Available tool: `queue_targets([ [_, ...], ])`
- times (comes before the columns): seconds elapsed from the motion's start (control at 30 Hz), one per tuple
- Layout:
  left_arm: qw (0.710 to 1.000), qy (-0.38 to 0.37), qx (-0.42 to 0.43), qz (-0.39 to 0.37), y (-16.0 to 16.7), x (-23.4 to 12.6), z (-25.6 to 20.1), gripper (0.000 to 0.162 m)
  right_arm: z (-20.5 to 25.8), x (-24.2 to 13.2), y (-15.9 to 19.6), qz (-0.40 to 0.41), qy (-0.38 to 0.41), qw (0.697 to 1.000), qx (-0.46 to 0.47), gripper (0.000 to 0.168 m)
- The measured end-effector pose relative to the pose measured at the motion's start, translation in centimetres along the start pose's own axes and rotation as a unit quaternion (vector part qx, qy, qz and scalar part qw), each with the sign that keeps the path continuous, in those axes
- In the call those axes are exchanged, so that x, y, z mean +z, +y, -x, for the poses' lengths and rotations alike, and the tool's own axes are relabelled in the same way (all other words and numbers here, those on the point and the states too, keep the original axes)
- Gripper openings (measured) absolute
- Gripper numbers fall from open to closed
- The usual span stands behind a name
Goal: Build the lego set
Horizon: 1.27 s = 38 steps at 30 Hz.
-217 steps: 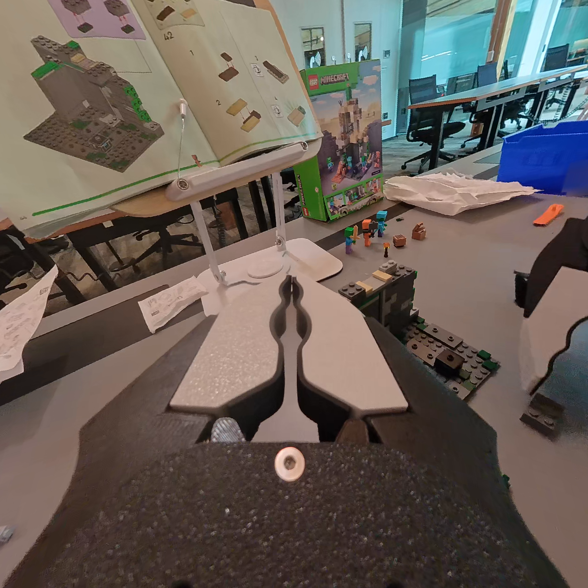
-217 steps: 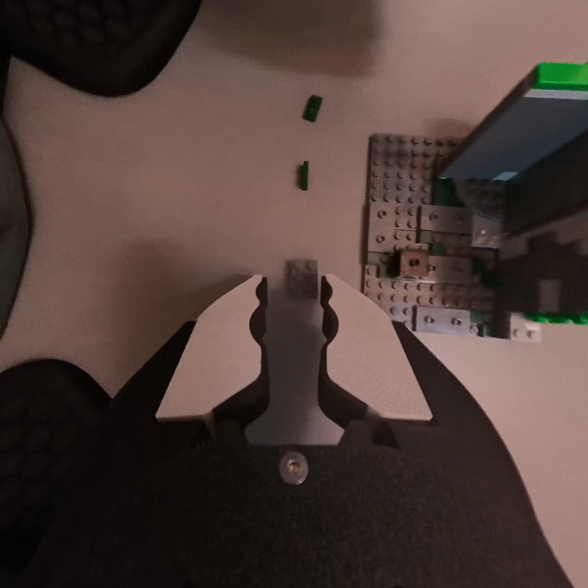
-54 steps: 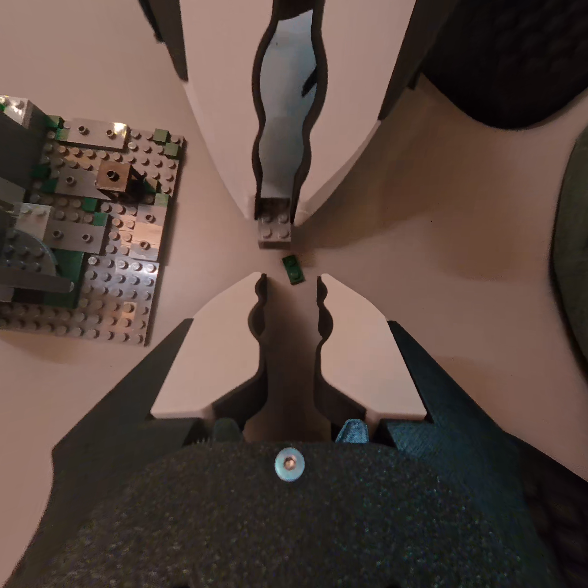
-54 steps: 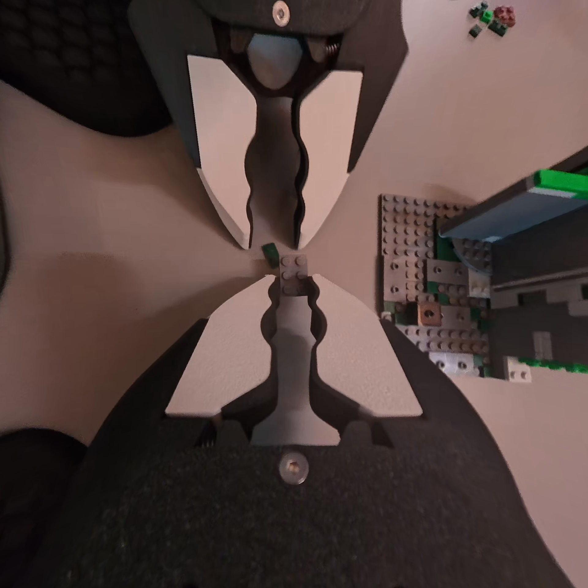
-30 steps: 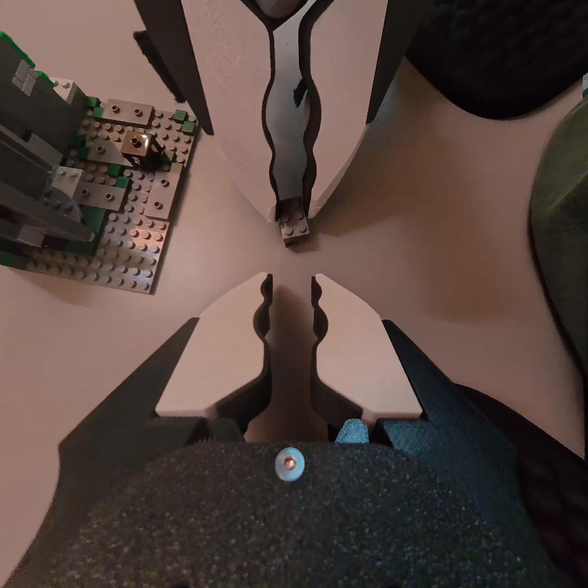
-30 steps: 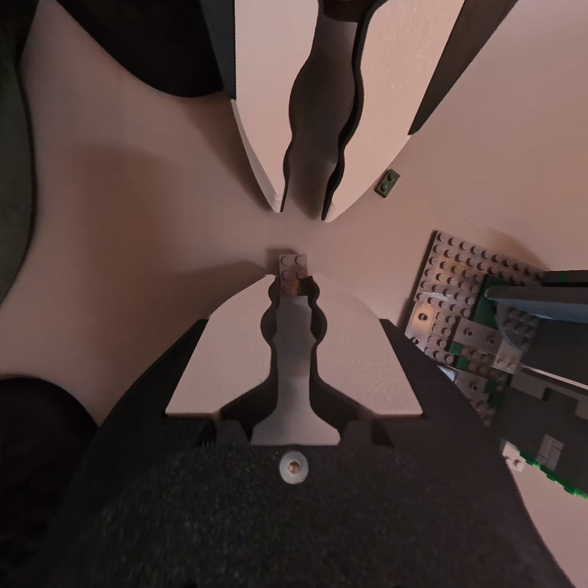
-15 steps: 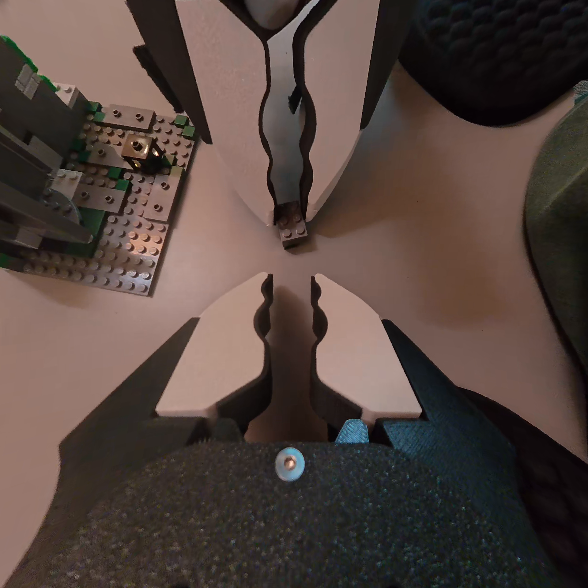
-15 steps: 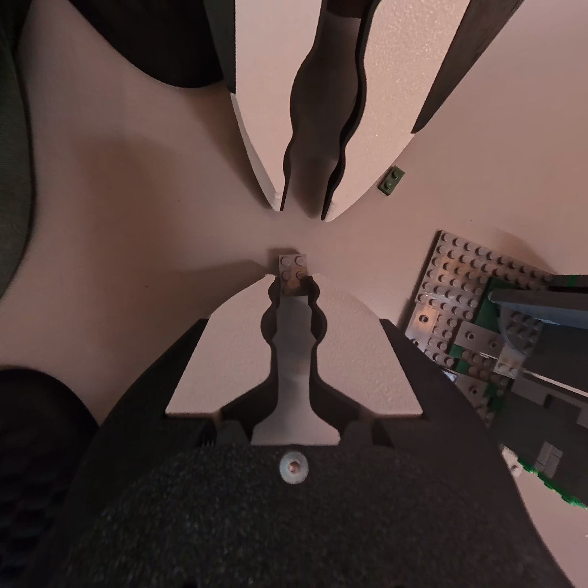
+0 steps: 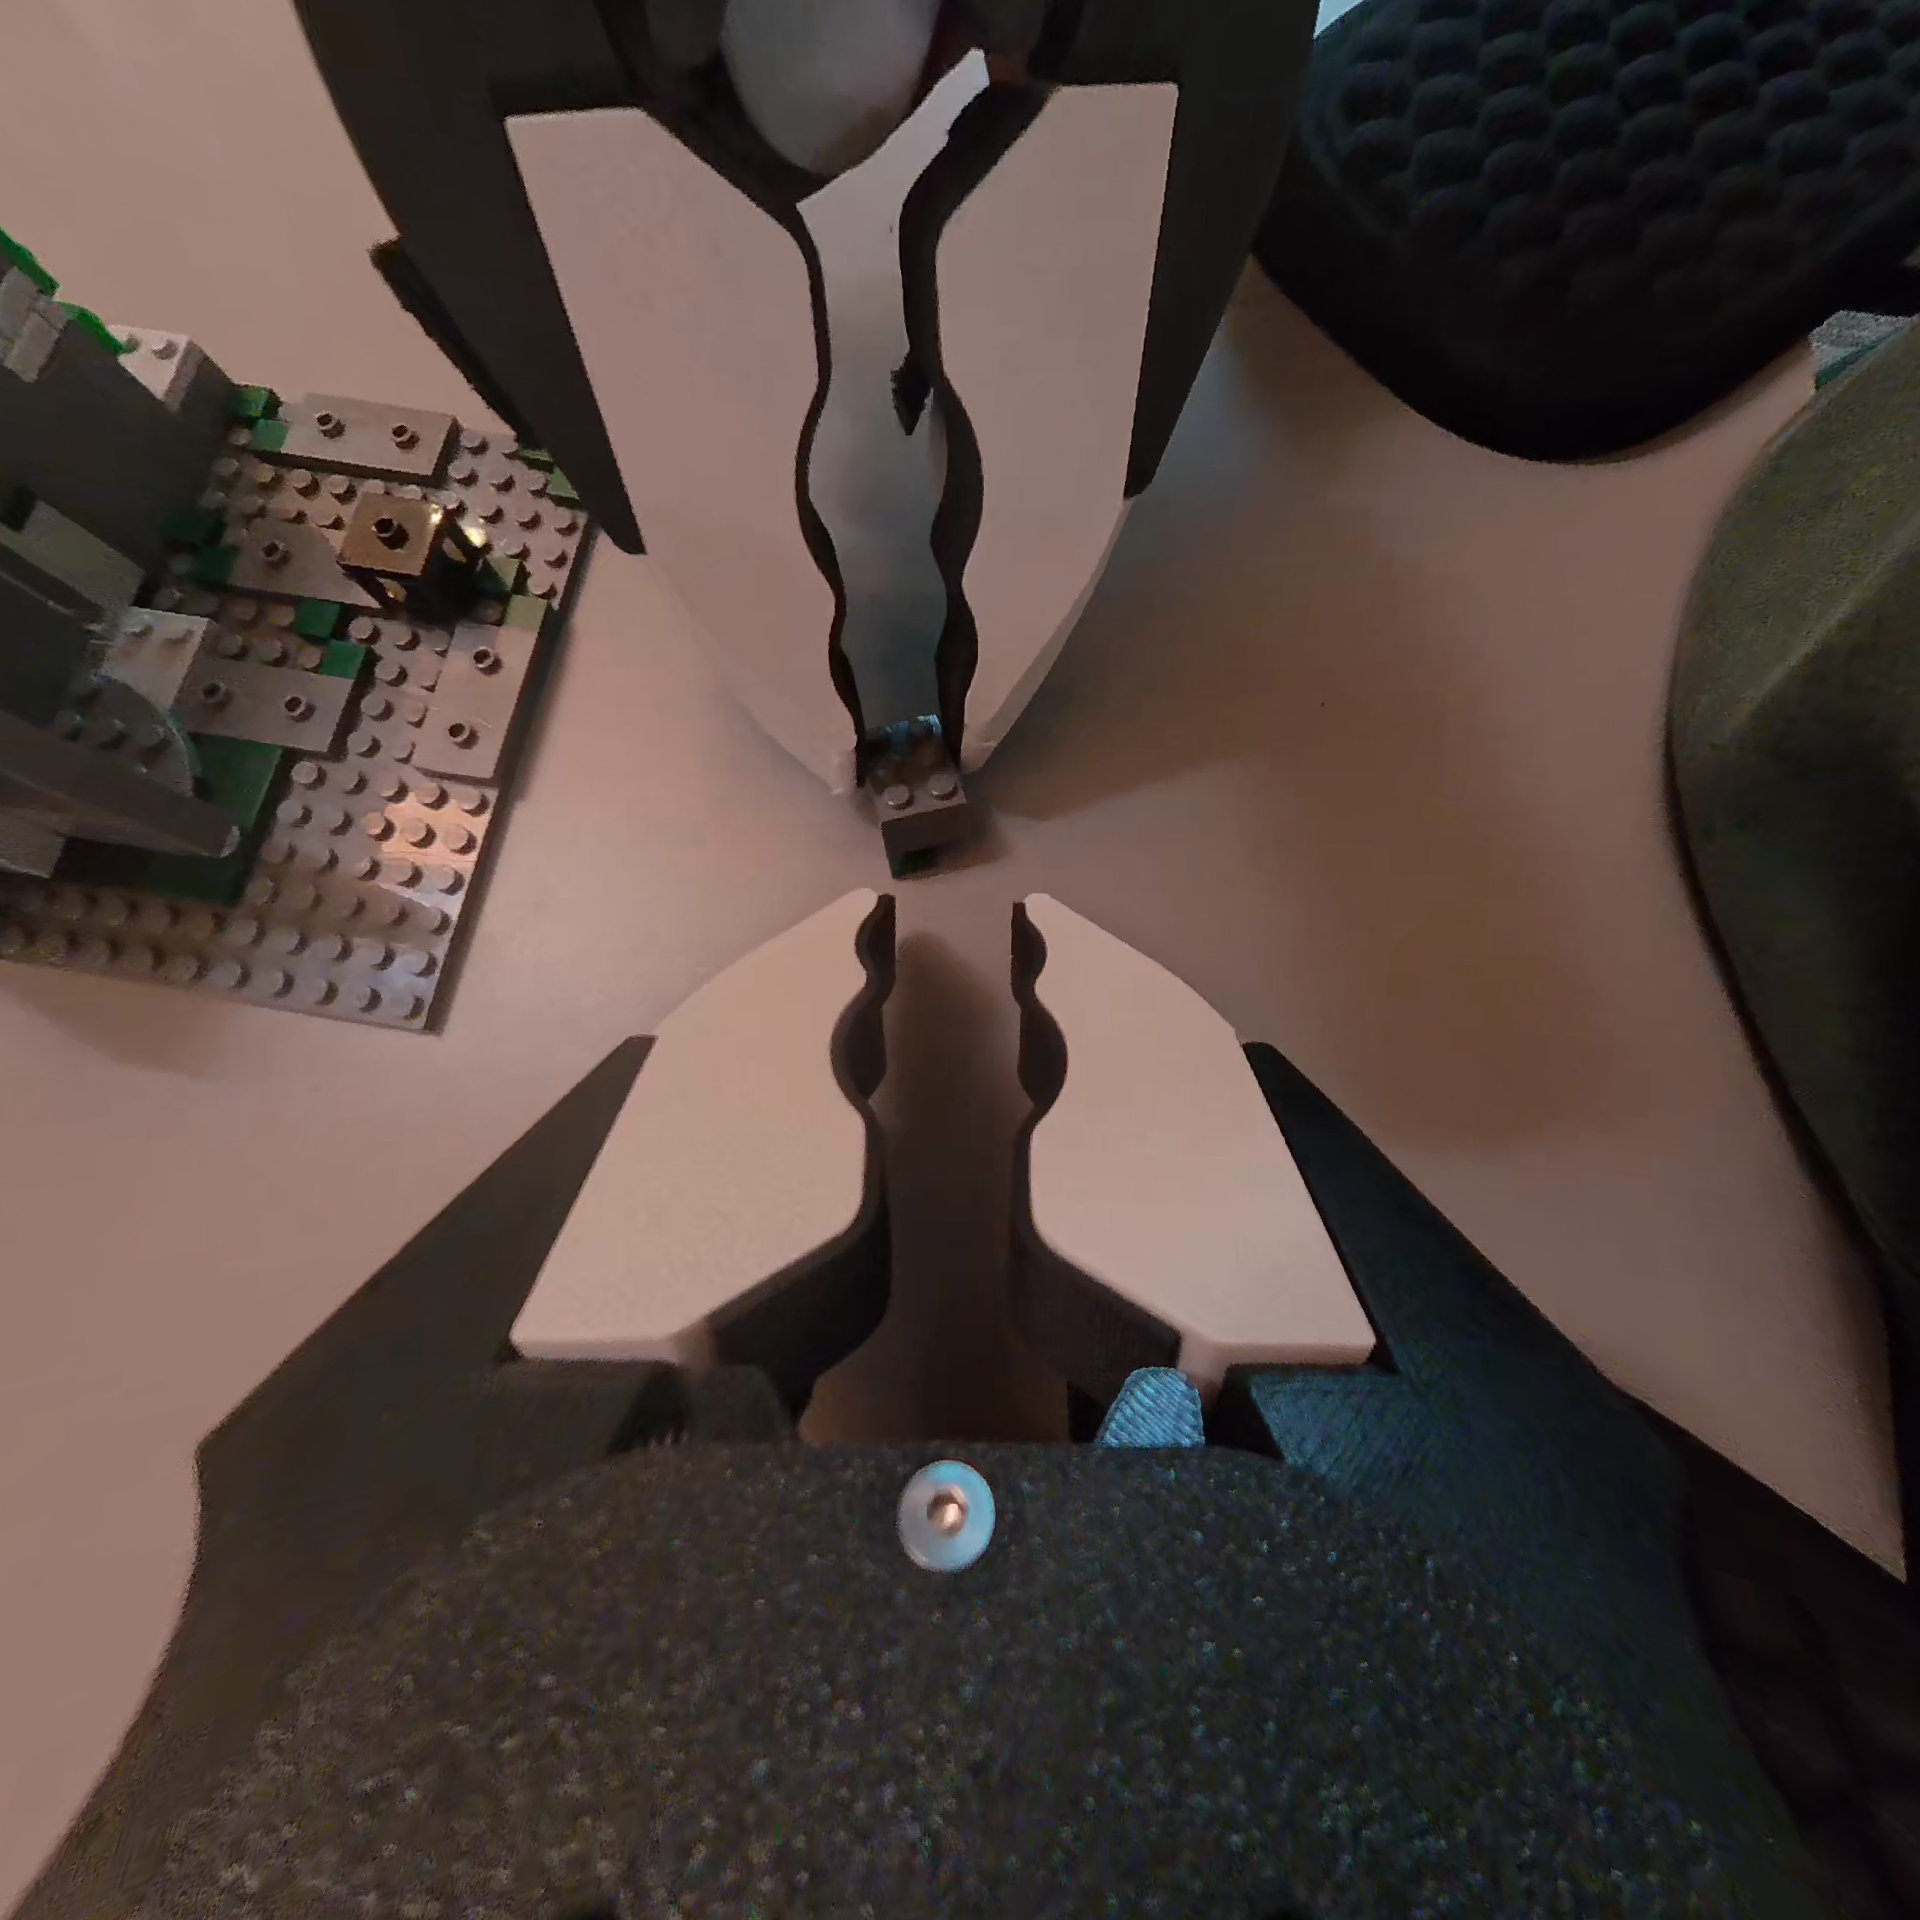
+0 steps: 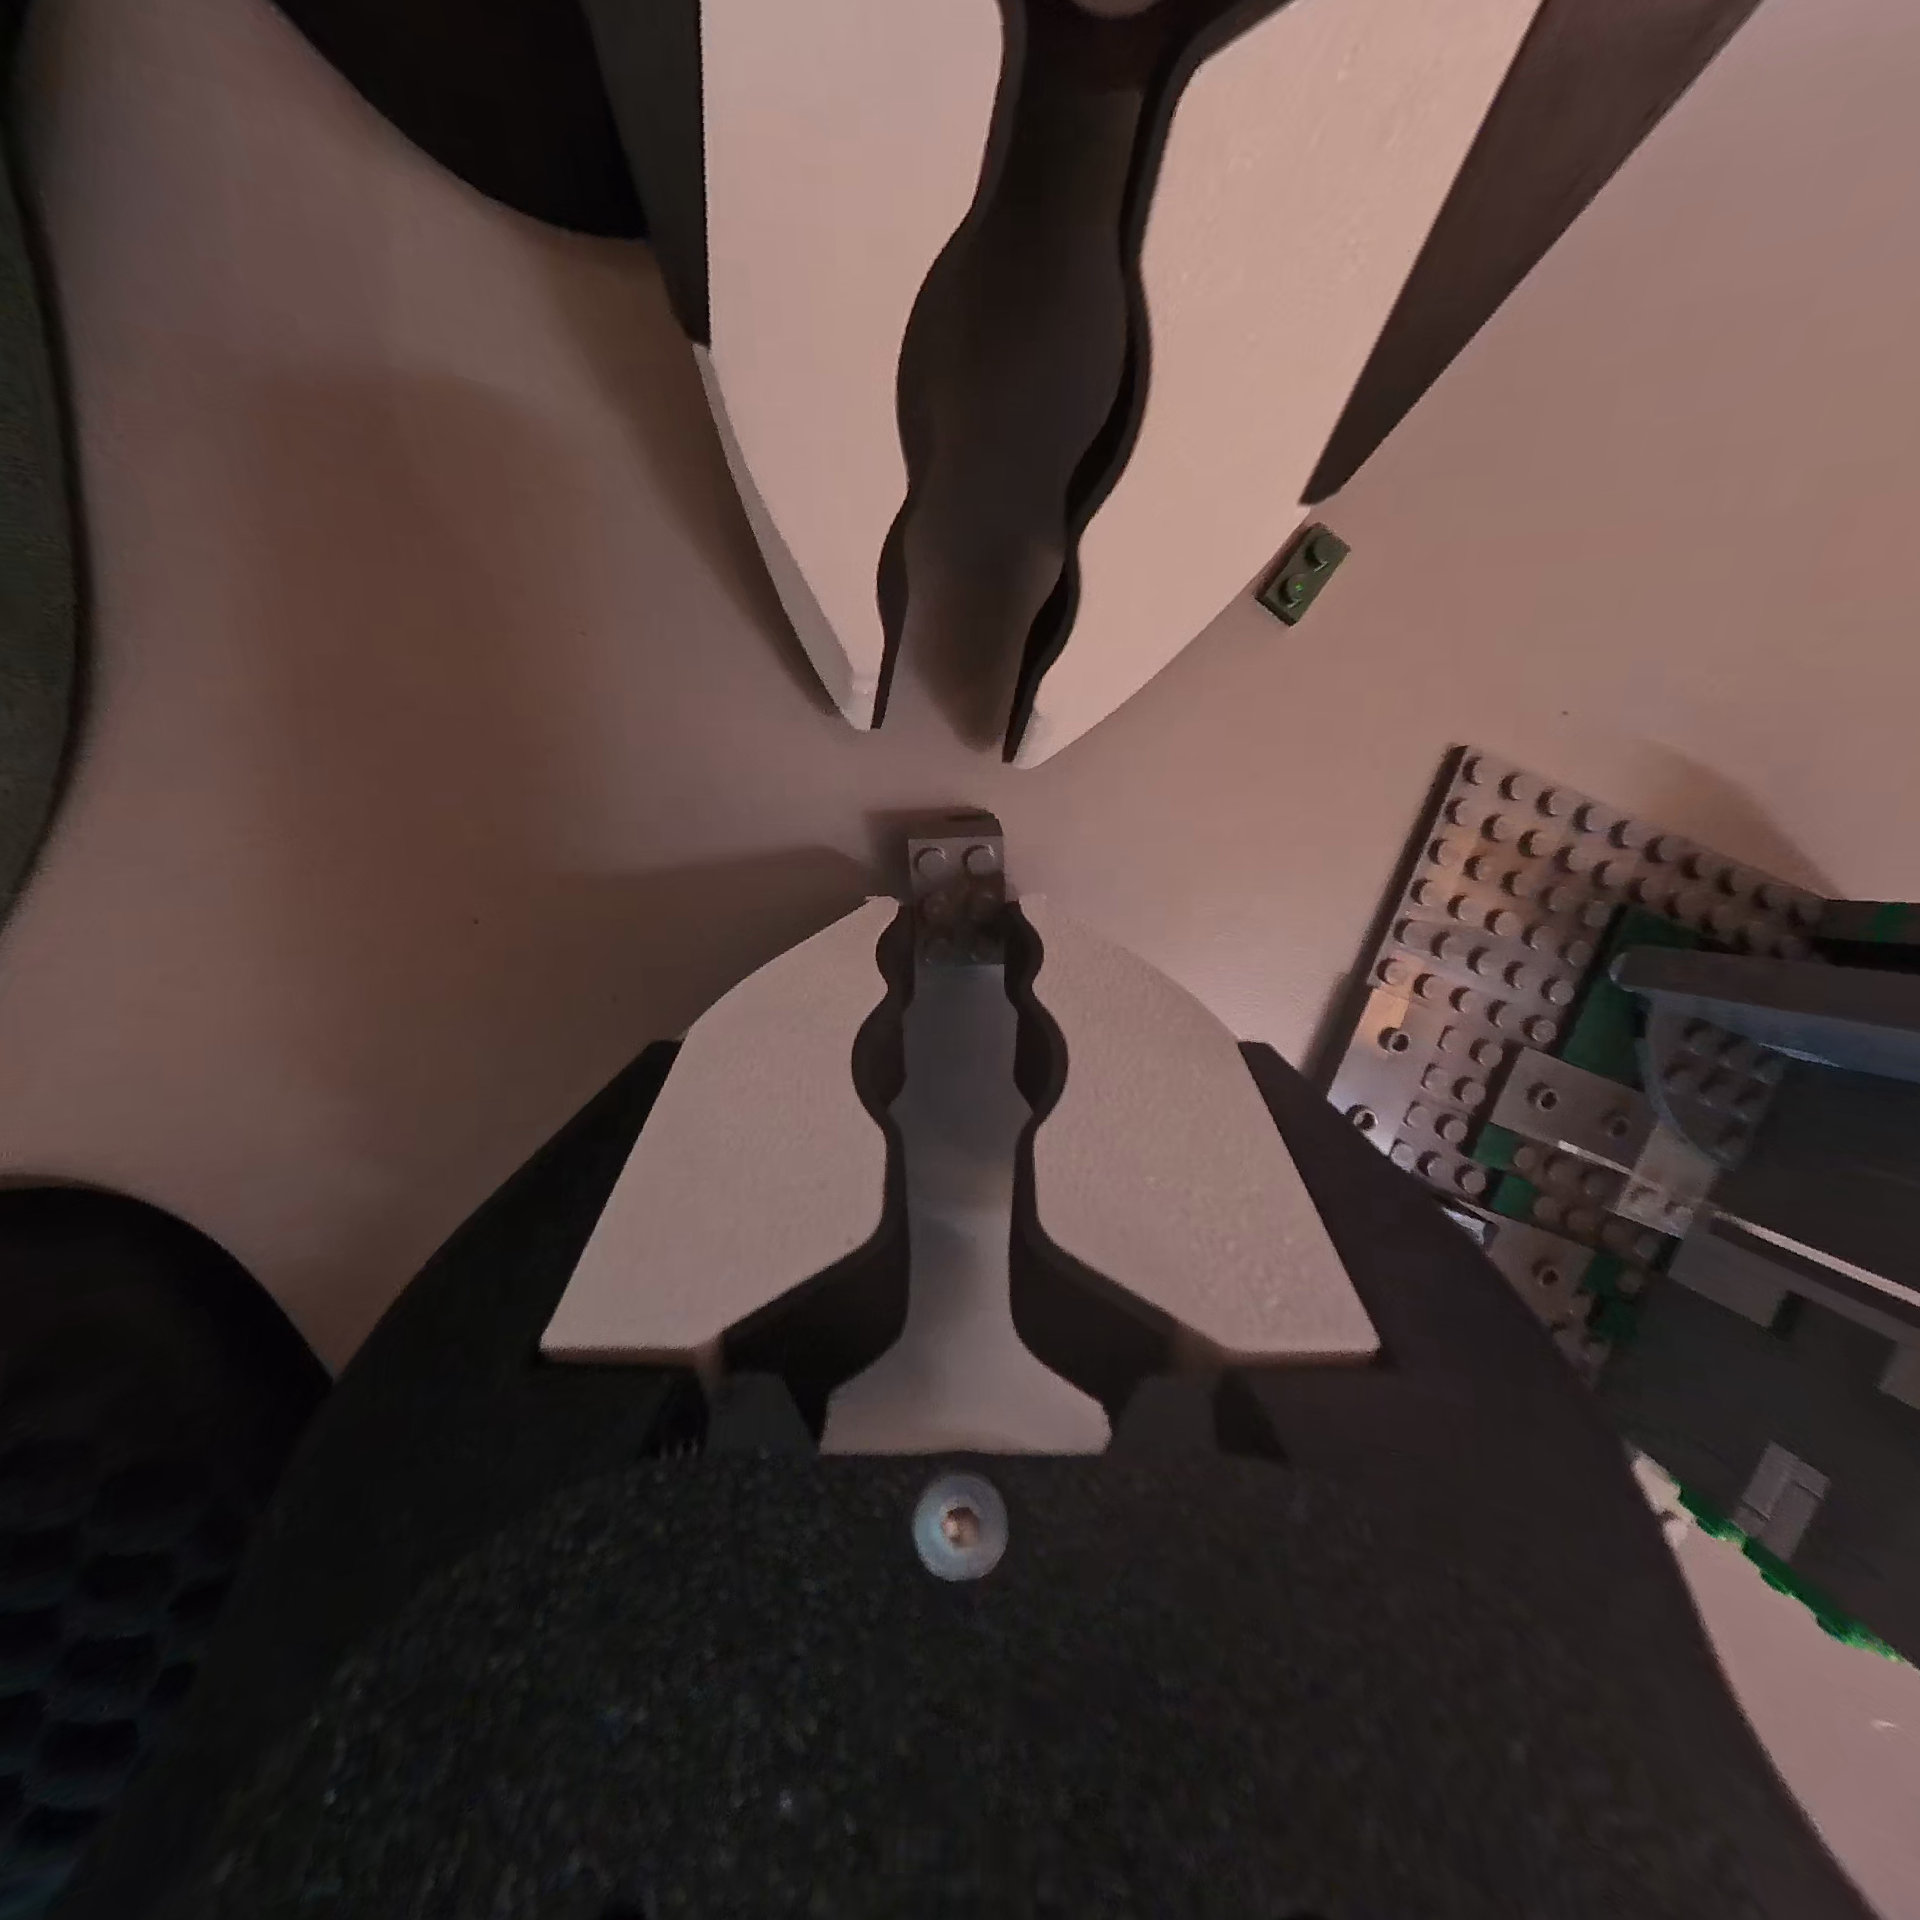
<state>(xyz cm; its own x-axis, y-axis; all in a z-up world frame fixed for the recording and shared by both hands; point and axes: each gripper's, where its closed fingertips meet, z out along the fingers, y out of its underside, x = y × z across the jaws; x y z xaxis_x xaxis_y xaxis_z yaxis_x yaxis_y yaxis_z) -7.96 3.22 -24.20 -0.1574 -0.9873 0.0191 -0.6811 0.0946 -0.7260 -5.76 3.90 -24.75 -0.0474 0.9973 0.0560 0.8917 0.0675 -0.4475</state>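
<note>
My right gripper [image 10: 954, 914] is shut on a small grey studded brick [image 10: 958, 891], which sticks out past its fingertips just above the pale table. The same brick [image 9: 921, 798] shows in the left wrist view, held by the right gripper [image 9: 914, 758] that comes in from the top. My left gripper [image 9: 952, 914] is open and empty, tip to tip with the right one, a short gap from the brick. It also shows in the right wrist view [image 10: 951, 732]. The grey baseplate [image 9: 343, 914] with the grey and green build lies to the left; in the right wrist view the baseplate [image 10: 1507, 883] is on the right.
A small green plate [image 10: 1304, 582] lies loose on the table beyond the baseplate. A black honeycomb-textured object [image 9: 1610, 208] sits at the far right, and a dark green rounded object [image 9: 1818, 831] at the right edge.
The brick in my right gripper has tipped a little, so its end face now shows in the left wrist view. Both grippers stay tip to tip, the left one still open.
</note>
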Motion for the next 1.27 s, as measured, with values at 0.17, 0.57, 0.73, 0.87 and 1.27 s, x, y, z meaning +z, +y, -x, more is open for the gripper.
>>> queue_targets([
  [0.17,1.000,0.001,0.004,-0.001,-0.2,0.4,-0.2,0.021,0.0,0.0,0.0,0.007,0.000,1.000,-0.003,0.016],
  [0.57,1.000,0.000,0.003,0.001,-0.1,0.5,-0.2,0.021,0.0,0.1,-0.3,-0.003,0.002,1.000,-0.002,0.018],
  [0.73,1.000,0.000,0.001,0.000,0.0,0.5,-0.2,0.021,-0.1,-0.1,-0.4,-0.011,0.004,1.000,0.002,0.021],
  [0.87,1.000,-0.001,0.000,0.001,0.0,0.5,-0.1,0.021,-0.2,-0.5,-0.6,-0.018,0.005,1.000,0.004,0.023],
  [1.27,1.000,-0.006,-0.007,-0.002,0.3,-0.1,0.3,0.020,0.2,0.2,-1.4,0.023,-0.012,0.999,-0.024,0.016],
])
